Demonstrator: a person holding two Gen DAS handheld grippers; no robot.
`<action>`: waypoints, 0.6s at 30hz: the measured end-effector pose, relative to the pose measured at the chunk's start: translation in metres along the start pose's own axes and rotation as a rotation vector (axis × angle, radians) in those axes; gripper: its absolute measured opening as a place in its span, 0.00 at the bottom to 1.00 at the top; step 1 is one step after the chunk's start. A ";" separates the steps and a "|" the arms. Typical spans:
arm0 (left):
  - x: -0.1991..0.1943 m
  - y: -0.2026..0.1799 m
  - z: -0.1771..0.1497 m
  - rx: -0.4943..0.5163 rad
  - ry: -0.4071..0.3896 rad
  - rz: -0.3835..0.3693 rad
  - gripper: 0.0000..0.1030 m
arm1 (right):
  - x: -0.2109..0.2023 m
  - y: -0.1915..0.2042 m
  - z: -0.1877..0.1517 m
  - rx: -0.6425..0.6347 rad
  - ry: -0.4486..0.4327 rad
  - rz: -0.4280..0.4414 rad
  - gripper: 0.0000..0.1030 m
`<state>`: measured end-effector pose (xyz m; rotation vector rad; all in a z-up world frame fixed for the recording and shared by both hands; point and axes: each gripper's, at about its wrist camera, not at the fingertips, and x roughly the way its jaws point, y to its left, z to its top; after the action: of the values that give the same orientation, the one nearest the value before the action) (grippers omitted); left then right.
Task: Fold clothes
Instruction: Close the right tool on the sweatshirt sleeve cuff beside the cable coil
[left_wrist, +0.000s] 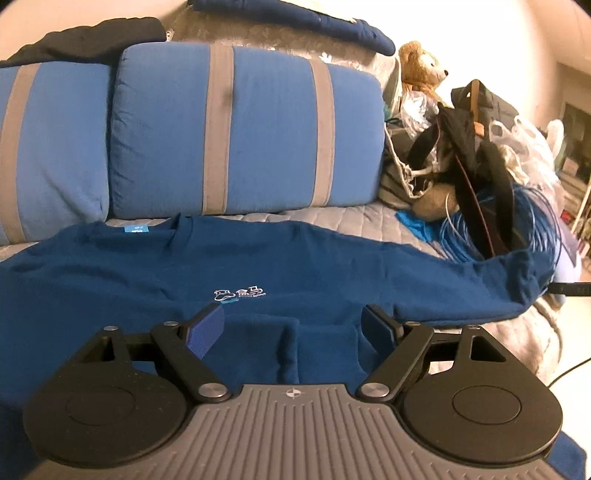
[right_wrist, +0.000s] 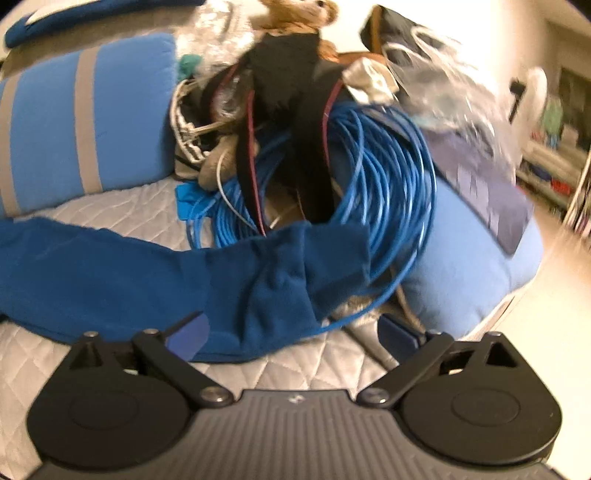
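A dark blue T-shirt (left_wrist: 147, 273) with a small white chest logo lies spread front-up on the grey quilted sofa seat (left_wrist: 332, 216), collar toward the cushions. My left gripper (left_wrist: 291, 326) hovers over its lower chest, open, with a raised fold of the fabric lying between the fingers and neither pad pressing on it. The shirt's right sleeve (right_wrist: 273, 280) stretches out and drapes onto a coil of blue cable (right_wrist: 373, 177). In the blurred right wrist view, my right gripper (right_wrist: 295, 334) stands open low over the sleeve's end, and the cloth lies between its fingers untouched.
Blue cushions with grey stripes (left_wrist: 236, 129) back the seat. To the right a heap holds the cable coil, black straps (right_wrist: 295, 122), plastic bags (left_wrist: 524, 140) and a teddy bear (left_wrist: 421, 66). A light blue cushion (right_wrist: 465, 266) lies at the sofa's right end. Dark clothes (left_wrist: 295, 18) lie on the backrest.
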<state>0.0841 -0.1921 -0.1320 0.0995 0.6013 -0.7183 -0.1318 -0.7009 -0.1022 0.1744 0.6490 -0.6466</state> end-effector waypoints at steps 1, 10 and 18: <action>0.000 -0.001 0.000 0.003 0.000 0.000 0.79 | 0.004 -0.004 -0.003 0.027 0.001 0.009 0.93; 0.002 0.001 0.001 -0.016 -0.012 0.020 0.79 | 0.033 -0.034 -0.009 0.295 -0.046 0.047 0.72; 0.003 0.001 0.001 -0.017 -0.018 0.025 0.79 | 0.053 -0.058 -0.010 0.545 -0.060 0.054 0.41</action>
<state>0.0863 -0.1934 -0.1329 0.0846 0.5881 -0.6889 -0.1398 -0.7703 -0.1403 0.6738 0.3969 -0.7630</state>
